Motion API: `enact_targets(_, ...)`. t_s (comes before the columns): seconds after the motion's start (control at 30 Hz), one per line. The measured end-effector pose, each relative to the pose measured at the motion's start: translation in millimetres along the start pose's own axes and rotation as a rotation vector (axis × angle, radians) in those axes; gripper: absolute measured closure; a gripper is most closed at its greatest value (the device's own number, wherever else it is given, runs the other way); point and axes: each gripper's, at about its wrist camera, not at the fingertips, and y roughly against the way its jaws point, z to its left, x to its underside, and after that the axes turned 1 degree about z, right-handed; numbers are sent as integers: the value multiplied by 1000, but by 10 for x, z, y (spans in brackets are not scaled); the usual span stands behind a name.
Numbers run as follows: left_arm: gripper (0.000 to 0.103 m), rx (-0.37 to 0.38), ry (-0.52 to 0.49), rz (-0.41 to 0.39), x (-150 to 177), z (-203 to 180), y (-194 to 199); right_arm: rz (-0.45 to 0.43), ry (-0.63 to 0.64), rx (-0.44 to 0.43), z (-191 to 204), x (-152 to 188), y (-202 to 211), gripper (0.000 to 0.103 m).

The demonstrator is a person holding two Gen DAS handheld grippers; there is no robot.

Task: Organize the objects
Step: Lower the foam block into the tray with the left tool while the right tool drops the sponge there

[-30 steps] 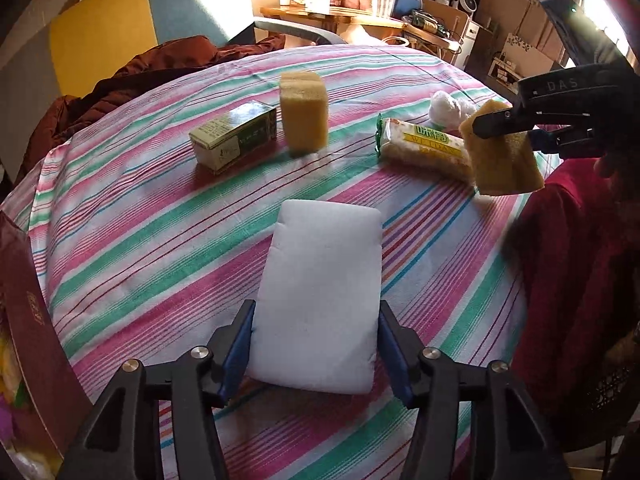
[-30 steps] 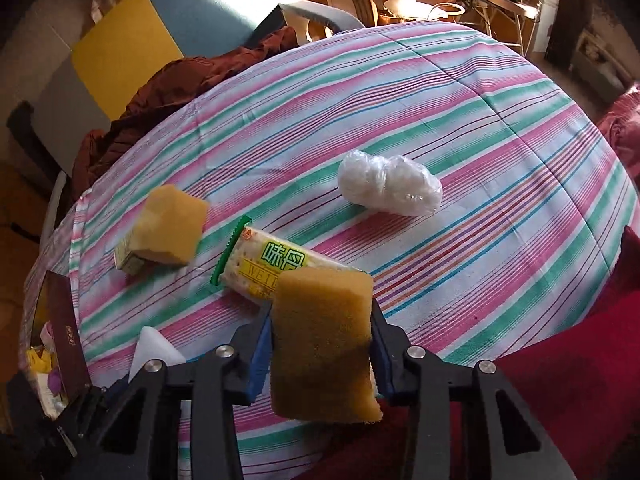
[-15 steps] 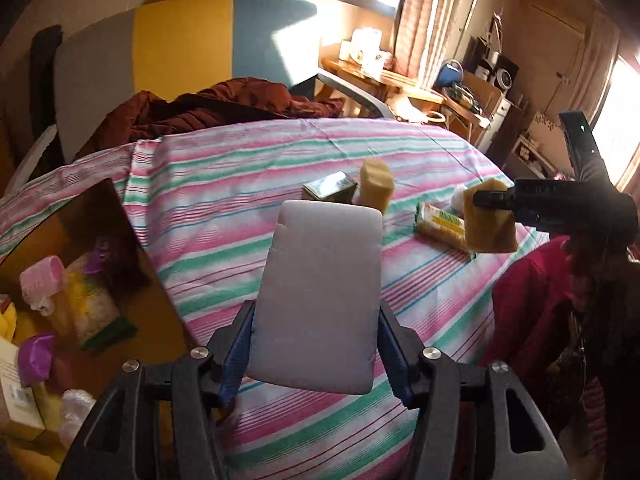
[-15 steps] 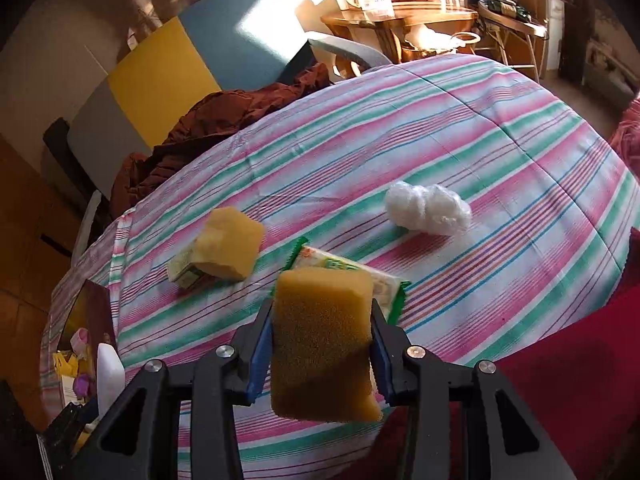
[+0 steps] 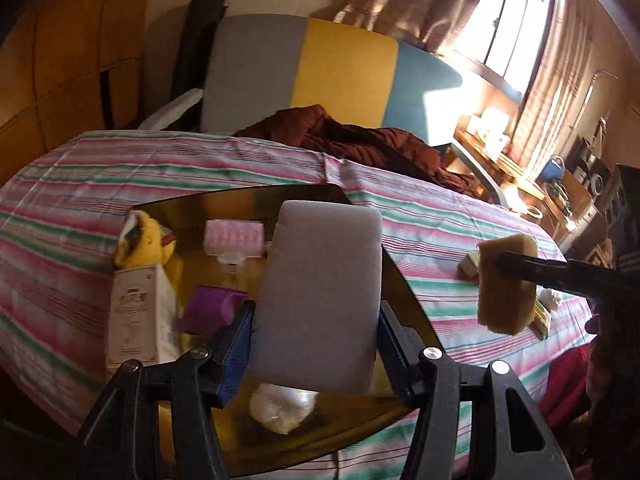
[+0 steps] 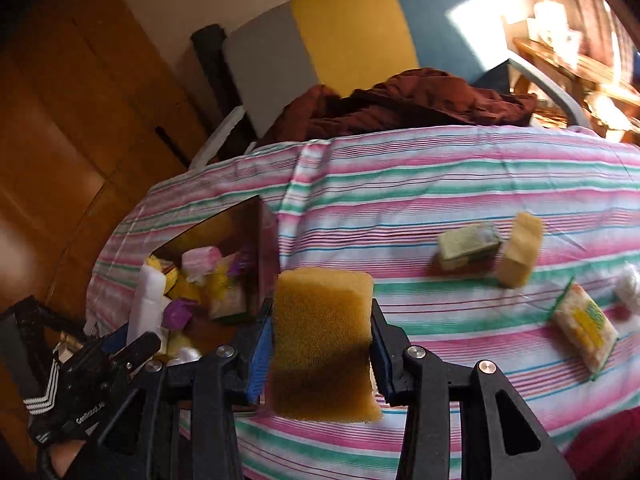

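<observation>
The left tool (image 5: 316, 344) grips a white foam block (image 5: 320, 300) between its fingers and holds it above the open box (image 5: 404, 280), where a carton, a purple piece and a plastic bag already lie. The right tool (image 6: 320, 354) grips a yellow sponge (image 6: 322, 340) over the table (image 6: 440, 184), just beside the box. The step seems to be the carrying to the box; next each tool must lower and let go inside, I think
</observation>
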Motion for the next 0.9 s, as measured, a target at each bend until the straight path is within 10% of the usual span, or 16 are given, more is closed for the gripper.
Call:
enact_targets(0.57, 40, -75, 112, 45, 153, 509, -135, 175, 227, -82, 1075, 156, -717, 58)
enact_targets(0.63, 37, -85, 114, 57, 164, 510, -148, 196, 229, -70, 1097, 169, -785, 49)
enact_targets(0.7, 31, -100, 116, 59, 168, 526, -149, 207, 230, -61, 1120, 192, -845, 16)
enact_targets(0.9, 26, -108, 139, 37, 168, 593, -79, 227, 224, -67, 1133, 294, -945, 16)
